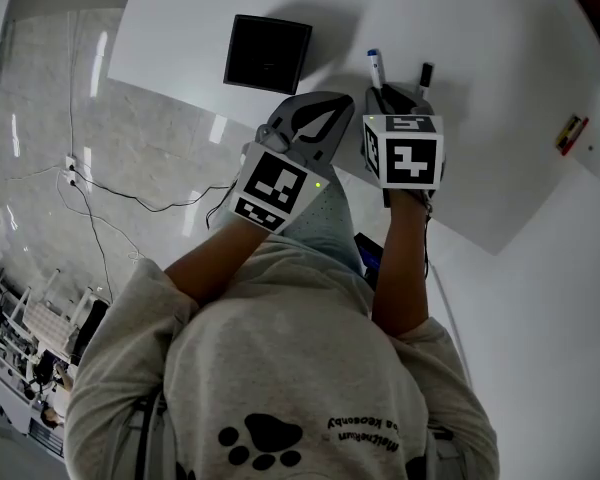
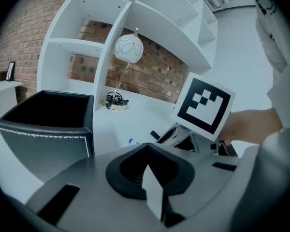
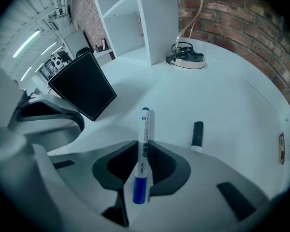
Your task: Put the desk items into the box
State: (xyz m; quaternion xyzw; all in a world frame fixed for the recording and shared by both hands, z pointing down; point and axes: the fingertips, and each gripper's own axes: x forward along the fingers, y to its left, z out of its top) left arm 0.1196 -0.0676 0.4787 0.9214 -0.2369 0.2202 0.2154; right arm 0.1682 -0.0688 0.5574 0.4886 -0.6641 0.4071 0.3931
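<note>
A white marker with a blue cap [image 3: 143, 149] sits pinched between the jaws of my right gripper [image 3: 144, 146], which points steeply down at the white desk [image 3: 222, 95]. In the head view this marker [image 1: 376, 68] sticks out beyond the right gripper [image 1: 390, 98]. A short black pen-like item [image 3: 197, 135] lies on the desk just to the right. The black open box [image 1: 268, 54] stands at the far left; it also shows in the left gripper view [image 2: 43, 124]. My left gripper [image 2: 147, 149] hovers beside the right one, jaws together, holding nothing.
A white shelf unit [image 2: 111, 37] and a round white lamp [image 2: 128, 48] stand behind the box; the lamp base with a coiled cable [image 3: 186, 57] is on the desk. A small red item [image 1: 571, 134] lies at the far right. Cables run over the floor [image 1: 130, 193].
</note>
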